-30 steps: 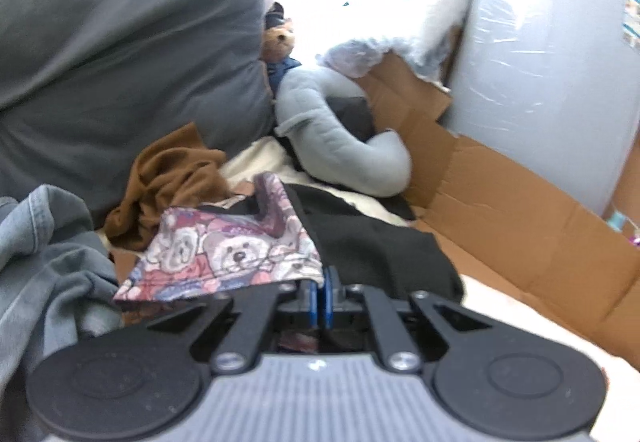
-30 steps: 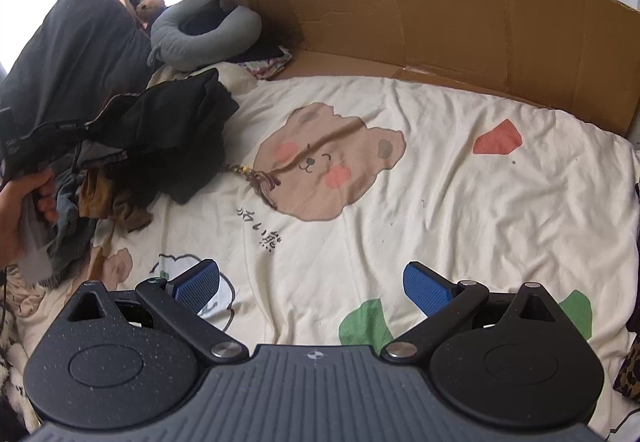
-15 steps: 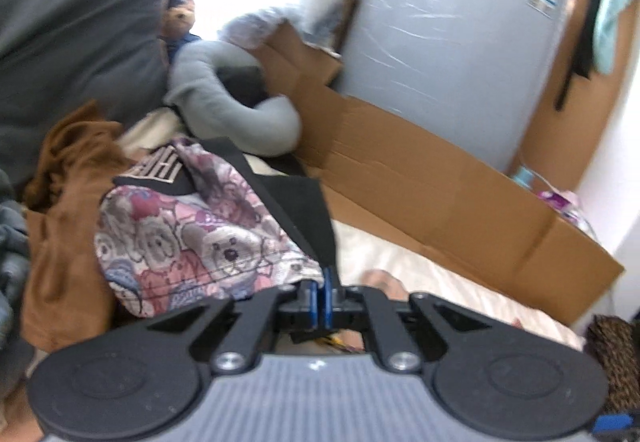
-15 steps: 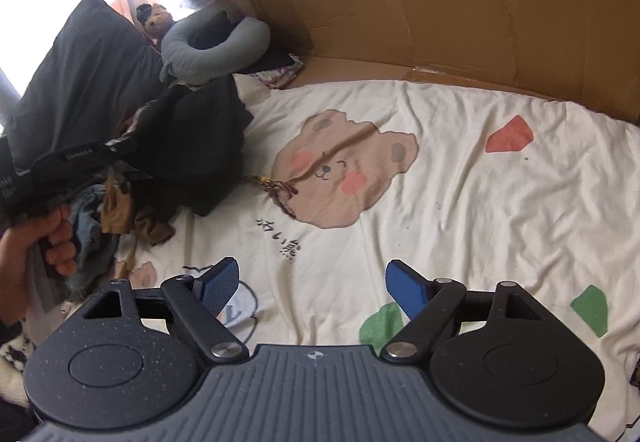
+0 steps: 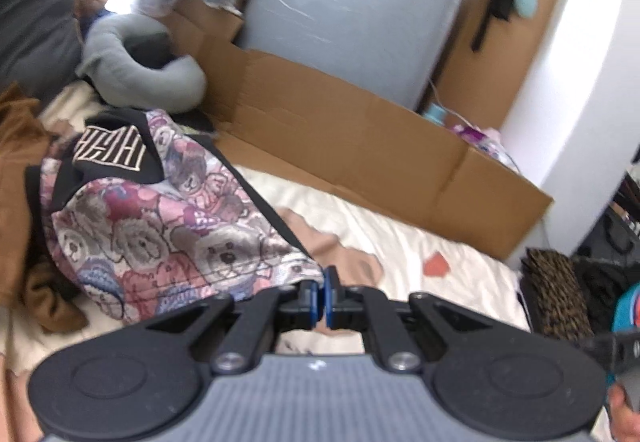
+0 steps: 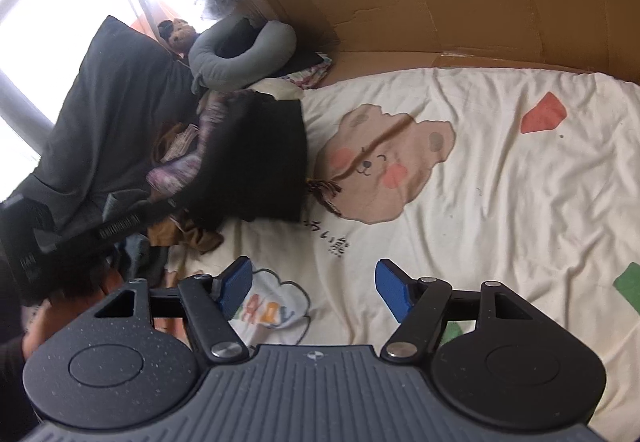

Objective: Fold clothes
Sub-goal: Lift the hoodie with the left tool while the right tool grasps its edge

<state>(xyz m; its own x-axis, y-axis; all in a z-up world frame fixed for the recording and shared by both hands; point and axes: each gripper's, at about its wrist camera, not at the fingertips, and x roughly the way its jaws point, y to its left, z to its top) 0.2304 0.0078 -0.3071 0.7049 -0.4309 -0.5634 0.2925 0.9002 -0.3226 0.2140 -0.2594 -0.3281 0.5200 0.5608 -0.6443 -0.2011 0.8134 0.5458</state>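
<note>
Bed: cream bear-print sheet (image 6: 480,201), cardboard wall (image 6: 460,1) behind.
Left tool (image 5: 322,296): clamped on teddy-print garment (image 5: 160,234), lifted beside sheet's bear.
Right tool (image 6: 314,288): closing, nothing between, above sheet.

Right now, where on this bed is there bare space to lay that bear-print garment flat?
The cream sheet lies bare between the cardboard wall and the right gripper, around the printed bear. It is crowded on the left: the bear-print garment, pinched by the left gripper, hangs by the clothes pile, grey neck pillow and dark pillow.
</note>
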